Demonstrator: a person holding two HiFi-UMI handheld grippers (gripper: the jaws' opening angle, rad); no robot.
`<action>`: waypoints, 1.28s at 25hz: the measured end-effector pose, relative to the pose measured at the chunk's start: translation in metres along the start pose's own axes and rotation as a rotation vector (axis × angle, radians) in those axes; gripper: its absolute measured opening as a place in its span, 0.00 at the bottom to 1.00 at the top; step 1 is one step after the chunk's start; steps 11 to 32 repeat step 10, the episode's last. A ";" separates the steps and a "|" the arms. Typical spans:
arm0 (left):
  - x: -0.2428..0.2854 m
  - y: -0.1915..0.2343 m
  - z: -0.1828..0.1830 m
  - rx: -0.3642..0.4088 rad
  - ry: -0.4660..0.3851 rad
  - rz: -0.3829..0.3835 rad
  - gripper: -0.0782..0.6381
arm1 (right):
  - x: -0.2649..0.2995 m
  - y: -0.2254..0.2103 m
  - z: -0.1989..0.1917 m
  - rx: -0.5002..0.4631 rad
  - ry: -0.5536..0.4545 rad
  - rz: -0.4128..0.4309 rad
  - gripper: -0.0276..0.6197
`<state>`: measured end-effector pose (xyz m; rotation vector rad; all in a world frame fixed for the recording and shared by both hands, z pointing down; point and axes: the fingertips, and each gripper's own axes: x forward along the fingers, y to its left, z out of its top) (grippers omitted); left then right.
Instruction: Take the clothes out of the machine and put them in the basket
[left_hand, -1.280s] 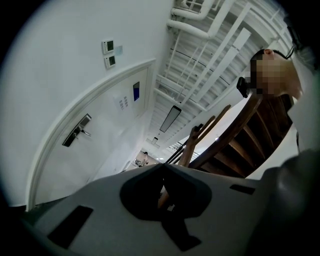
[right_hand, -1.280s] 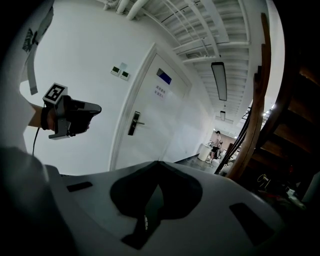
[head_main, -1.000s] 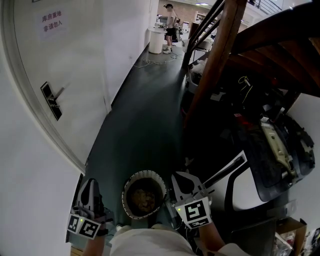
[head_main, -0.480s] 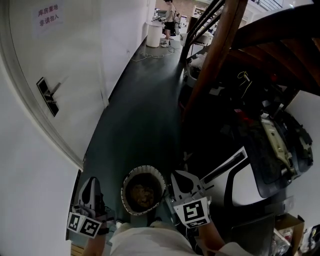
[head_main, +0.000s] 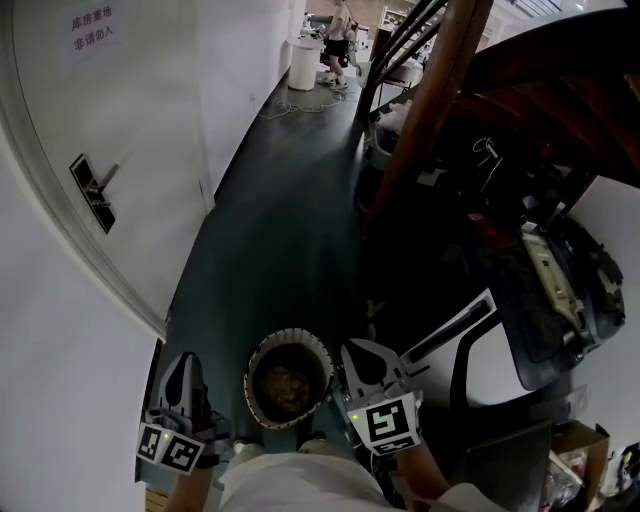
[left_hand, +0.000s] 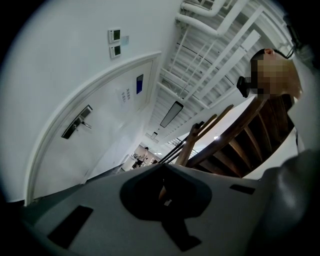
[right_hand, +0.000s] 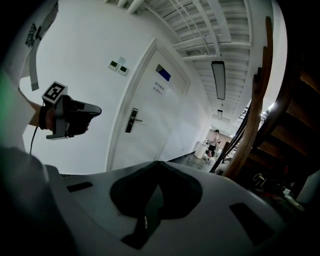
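Though dim, basket (head_main: 290, 337) with clothes (head_main: 288, 385) inside.

a dark, dull green floor (head_main: 290, 240) runs away as a long corridor beside the white wall. a round basket (head_main: 290, 335) with a pale rim stands on it at the near end. far down, a white cylindrical bin (head_main: 303, 66) stands by the wall, with a loose cable (head_main: 285, 110) on the floor near it.

**Colours, hallway**

Floor (head_main: 290, 230) dark teal. Door (head_main: 130, 110) white, sign (head_main: 93, 28) in red print. Basket (head_main: 290, 337) white, ribbed rim; clothes (head_main: 288, 385) inside mottled brown. Stairs (head_main: 430, 100) brown wood. Left gripper (head_main: 183, 362) and right gripper (head_main: 358, 352) grey, black-and-white square markers (head_main: 392, 425).
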<state>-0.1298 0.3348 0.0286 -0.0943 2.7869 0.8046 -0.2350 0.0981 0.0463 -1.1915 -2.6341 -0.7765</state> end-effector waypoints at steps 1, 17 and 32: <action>0.000 0.001 0.001 0.001 -0.001 0.001 0.13 | 0.000 0.000 0.001 0.001 0.004 -0.001 0.06; -0.003 0.011 0.006 -0.002 -0.003 0.000 0.13 | 0.008 0.012 0.006 0.008 -0.009 0.004 0.06; -0.003 0.011 0.006 -0.002 -0.003 0.000 0.13 | 0.008 0.012 0.006 0.008 -0.009 0.004 0.06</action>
